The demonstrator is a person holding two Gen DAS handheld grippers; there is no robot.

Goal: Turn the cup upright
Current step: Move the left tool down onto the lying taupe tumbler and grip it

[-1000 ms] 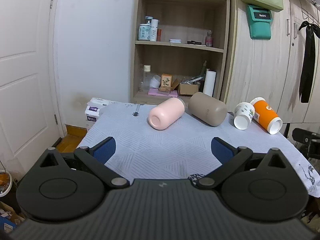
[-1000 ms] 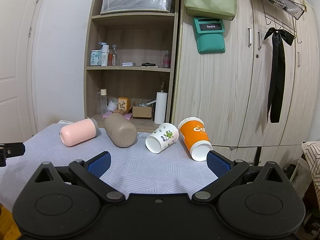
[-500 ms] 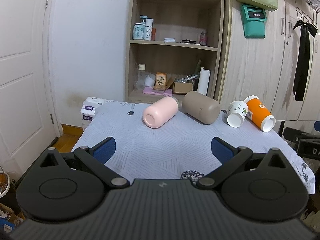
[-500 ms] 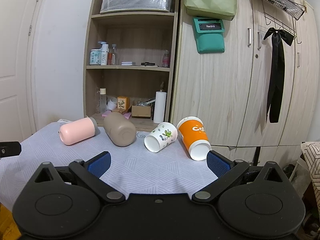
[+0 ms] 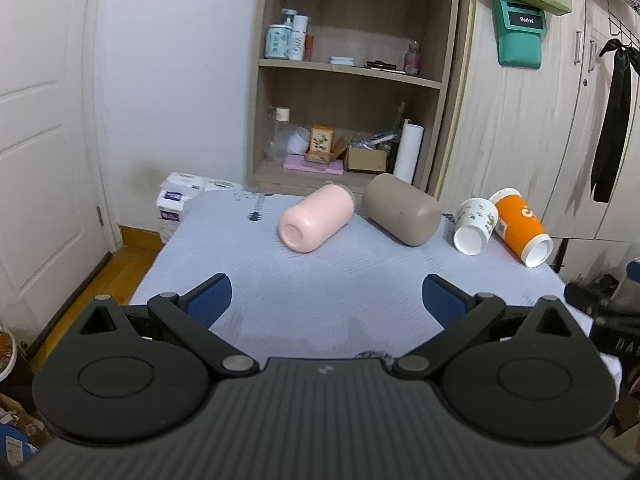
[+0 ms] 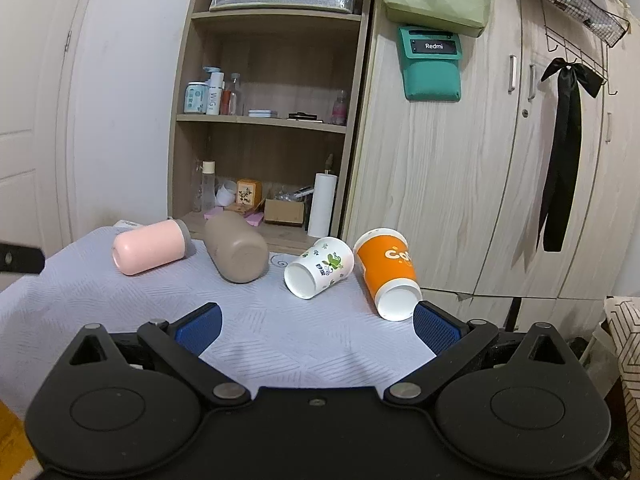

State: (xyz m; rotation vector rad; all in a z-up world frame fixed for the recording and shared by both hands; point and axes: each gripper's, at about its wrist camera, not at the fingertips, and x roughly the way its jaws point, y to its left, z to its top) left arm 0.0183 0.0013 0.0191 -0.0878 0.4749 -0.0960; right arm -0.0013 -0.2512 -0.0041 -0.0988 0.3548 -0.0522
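Table (image 6: 120,320) with grey-blue quilted cloth carries everything; all four vessels lie on their sides in a row along the far edge, none upright yet.

Count, largest first: 1 taupe bottle (image 6: 236,252), mid far edge, base toward the cameras. 1 pink bottle (image 6: 148,252), just left of it, toward the far-left corner. 1 orange paper cup (image 6: 390,272) at the far-right corner, mouth facing the near edge. 1 white floral cup (image 6: 320,266) between the taupe bottle and the orange cup, mouth also toward us.

Left gripper (image 5: 326,296): jaws spread wide, holding nothing, hanging over the near edge and aimed at the pink bottle (image 5: 316,222). Right gripper (image 6: 316,326): jaws also released and empty, roughly lined up with the two paper cups.

Step in hand looks like approach, no contact yet. The task doesn't say which cup. Suggest: straddle the body mid-length across the diameter, not the rim. Paper walls probably crush, so close gently. Lift clear of the cloth, rotate base-down, set flat before releasing. The orange cup sits near the right edge, so avoid nudging it off.
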